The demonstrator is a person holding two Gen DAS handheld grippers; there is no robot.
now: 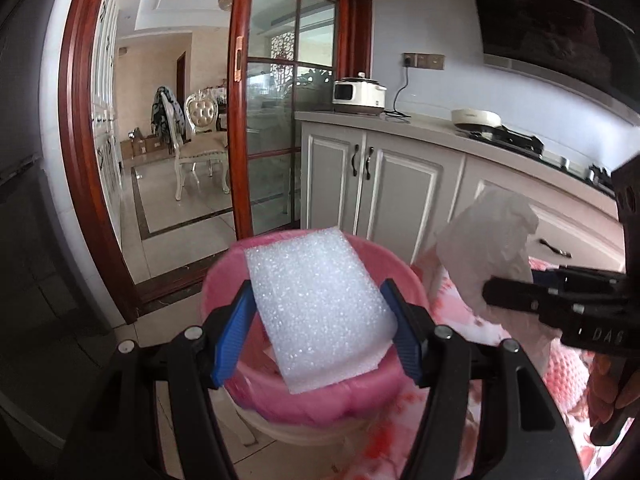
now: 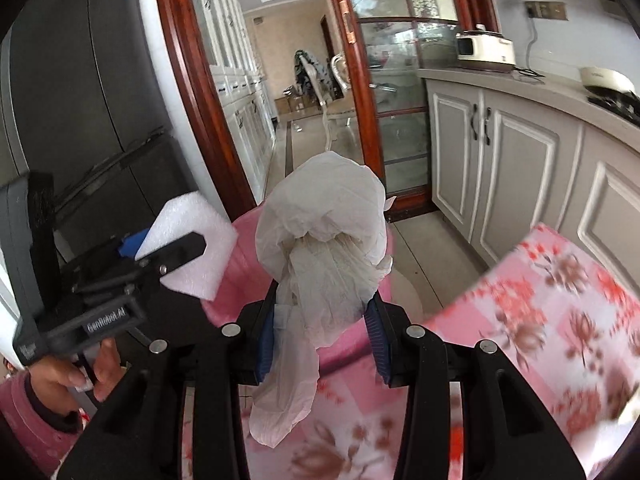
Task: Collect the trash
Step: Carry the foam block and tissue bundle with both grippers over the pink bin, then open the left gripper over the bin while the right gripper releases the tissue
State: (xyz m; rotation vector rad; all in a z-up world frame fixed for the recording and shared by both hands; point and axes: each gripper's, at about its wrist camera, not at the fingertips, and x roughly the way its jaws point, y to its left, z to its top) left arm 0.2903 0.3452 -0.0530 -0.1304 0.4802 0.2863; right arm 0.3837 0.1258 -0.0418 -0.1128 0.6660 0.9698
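Observation:
My left gripper (image 1: pixel 318 316) is shut on a white foam sheet (image 1: pixel 320 312) and holds it over the pink-lined trash bin (image 1: pixel 360 396). My right gripper (image 2: pixel 322 320) is shut on a crumpled white paper wad (image 2: pixel 328 236), held upright just right of the bin (image 2: pixel 244 264). In the left wrist view the right gripper (image 1: pixel 492 292) comes in from the right with the paper wad (image 1: pixel 488 240). In the right wrist view the left gripper (image 2: pixel 180 248) shows at the left with the foam sheet (image 2: pixel 192 240).
A table with a pink floral cloth (image 2: pixel 540 320) lies right of the bin. Grey kitchen cabinets (image 1: pixel 400 184) with a counter, cooker (image 1: pixel 358 96) and stove stand behind. A dark fridge (image 2: pixel 80 100) is at the left. A glass sliding door (image 1: pixel 276 140) opens onto a dining room.

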